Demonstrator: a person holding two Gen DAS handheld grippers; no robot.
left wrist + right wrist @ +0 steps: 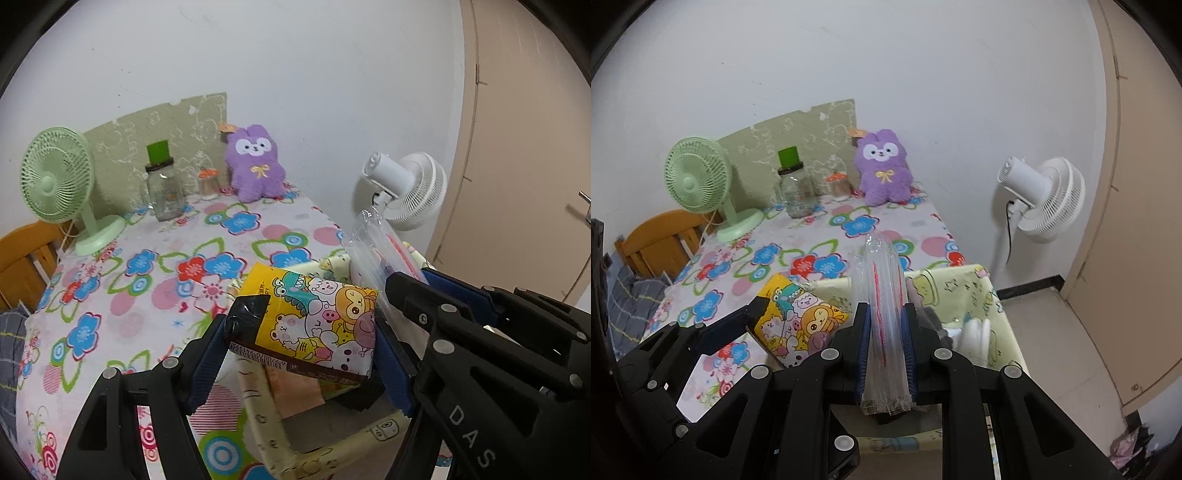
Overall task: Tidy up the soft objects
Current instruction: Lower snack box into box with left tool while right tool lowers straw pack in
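Note:
My left gripper (301, 334) is shut on a yellow cartoon-print tissue pack (314, 325) and holds it over a pale yellow fabric storage box (258, 417) at the table's near right corner. The pack also shows in the right wrist view (798, 321). My right gripper (886, 332) is shut on a clear plastic sleeve of stacked cups with a red stripe (884, 295), upright over the same box (993, 306). The sleeve shows in the left wrist view (376, 247). A purple plush toy (255, 166) sits at the table's back by the wall.
The table has a flowered cloth (147, 280). A green desk fan (55, 177), a glass jar with a green card (164, 188) and a small orange-lidded jar (208, 181) stand at the back. A white standing fan (1041, 199) is right of the table. A wooden chair (661, 236) is at left.

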